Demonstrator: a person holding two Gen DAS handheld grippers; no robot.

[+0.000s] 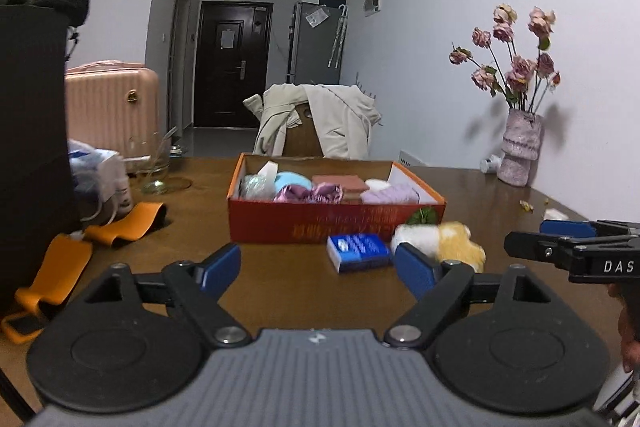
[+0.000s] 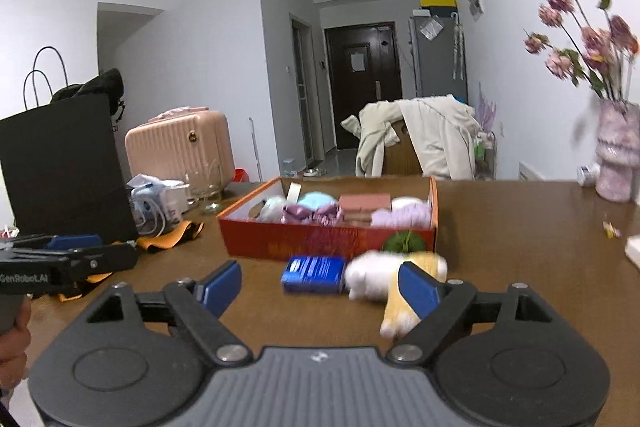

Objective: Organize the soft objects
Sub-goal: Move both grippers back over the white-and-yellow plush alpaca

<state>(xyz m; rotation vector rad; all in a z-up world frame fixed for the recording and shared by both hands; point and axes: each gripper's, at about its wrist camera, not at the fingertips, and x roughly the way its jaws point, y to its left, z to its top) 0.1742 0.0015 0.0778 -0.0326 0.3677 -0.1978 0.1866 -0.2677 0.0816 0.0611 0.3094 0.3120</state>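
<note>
On the brown wooden table (image 1: 304, 291), just near of the shallow orange cardboard box (image 1: 288, 223), lie the pieces you have yet to sort: a flat blue packet (image 1: 358, 251), and to its right a fluffy white-and-yellow plush toy (image 1: 438, 241), with something green (image 1: 422, 215) tucked between the toy and the box wall. The box already holds folded pink, lilac and pale blue soft items.

Your left gripper (image 1: 318, 269) stands wide with nothing between its blue pads (image 1: 222, 265), aimed across the table toward the box. Your right gripper (image 2: 320, 285) is equally wide and empty; its right-hand pad sits in front of the plush toy (image 2: 394, 277) in the right wrist view, though whether it touches is unclear through the blur.

This looks like the approach to the next pick. You will likely need to centre the right jaws around the toy's body, close gently on the pile, then carry it to the box.
</note>
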